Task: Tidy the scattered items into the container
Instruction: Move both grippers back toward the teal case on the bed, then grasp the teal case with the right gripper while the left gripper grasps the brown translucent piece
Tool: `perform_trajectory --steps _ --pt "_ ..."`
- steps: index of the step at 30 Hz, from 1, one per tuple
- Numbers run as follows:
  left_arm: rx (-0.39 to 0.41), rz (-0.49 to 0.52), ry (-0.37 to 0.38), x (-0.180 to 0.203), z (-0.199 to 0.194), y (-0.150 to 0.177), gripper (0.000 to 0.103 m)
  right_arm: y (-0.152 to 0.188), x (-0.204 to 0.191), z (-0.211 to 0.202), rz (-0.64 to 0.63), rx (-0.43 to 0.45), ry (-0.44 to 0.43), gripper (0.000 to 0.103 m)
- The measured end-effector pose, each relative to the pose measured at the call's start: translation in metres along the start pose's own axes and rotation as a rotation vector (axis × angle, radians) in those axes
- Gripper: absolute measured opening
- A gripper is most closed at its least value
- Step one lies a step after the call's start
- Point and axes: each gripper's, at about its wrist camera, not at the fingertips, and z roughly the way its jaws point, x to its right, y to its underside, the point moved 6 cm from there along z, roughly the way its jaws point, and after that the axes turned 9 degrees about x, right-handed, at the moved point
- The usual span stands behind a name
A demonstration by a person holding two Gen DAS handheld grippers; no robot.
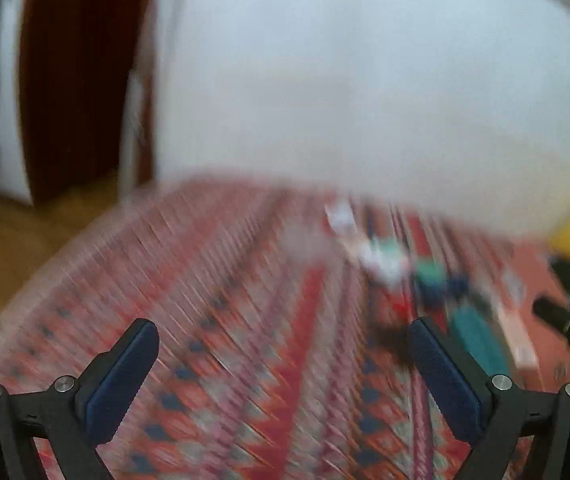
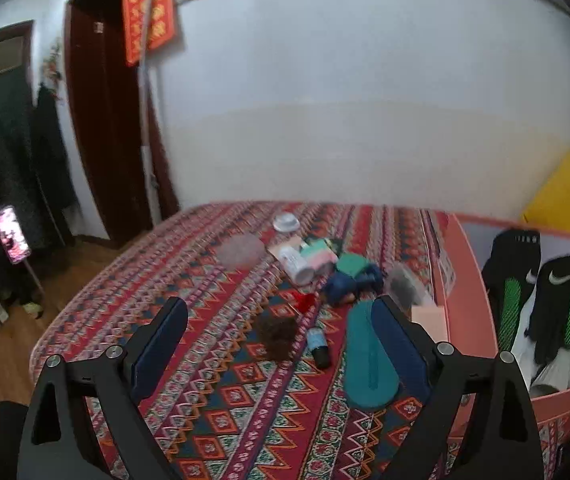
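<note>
White plaster wall and a dark red door stand behind a bed covered in a red, geometric-patterned woven blanket (image 2: 213, 380). Scattered over the blanket lie a teal, flat oval plastic piece (image 2: 365, 360), a small dark bottle with a pale blue label (image 2: 319, 346), a brown fuzzy clump (image 2: 277, 336), a white cylindrical tube (image 2: 296, 264), a crumpled navy cloth (image 2: 349, 282) and a clear round lid (image 2: 286, 222). At the right edge sits a salmon-pink cardboard box (image 2: 451, 280), the container, already holding black socks with green grip stripes (image 2: 537, 300).

The right gripper (image 2: 281, 326) hovers over the blanket with its blue-padded fingers spread wide, holding nothing; the teal piece lies just beside its right finger. The left gripper (image 1: 281, 346) is likewise spread and empty, though its view is heavily blurred.

The teal piece looks light, stiff and smooth, so it may slip; pinching across its narrow width near the middle seems safest. The small bottle looks rigid and liable to roll, best gripped across its body. The brown clump and navy cloth appear soft and light, and should bunch under a pinch anywhere.
</note>
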Motion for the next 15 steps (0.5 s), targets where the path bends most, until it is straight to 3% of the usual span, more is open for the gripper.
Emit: perform_trajectory --steps 4,8,11,15 --pt "-0.147 0.065 0.054 0.056 0.082 0.048 0.103 0.033 0.029 0.041 0.027 -0.133 0.067 0.095" --pt "-0.236 0.121 0.111 0.106 0.135 0.076 0.103 0.066 0.065 0.077 0.058 -0.260 0.129 0.095" --pt "-0.287 0.141 0.106 0.129 0.168 0.090 0.103 0.070 0.086 0.087 0.093 -0.281 0.149 0.095" --pt "-0.313 0.135 0.083 0.133 0.195 0.098 0.103 0.073 0.102 0.098 0.112 -0.296 0.151 0.095"
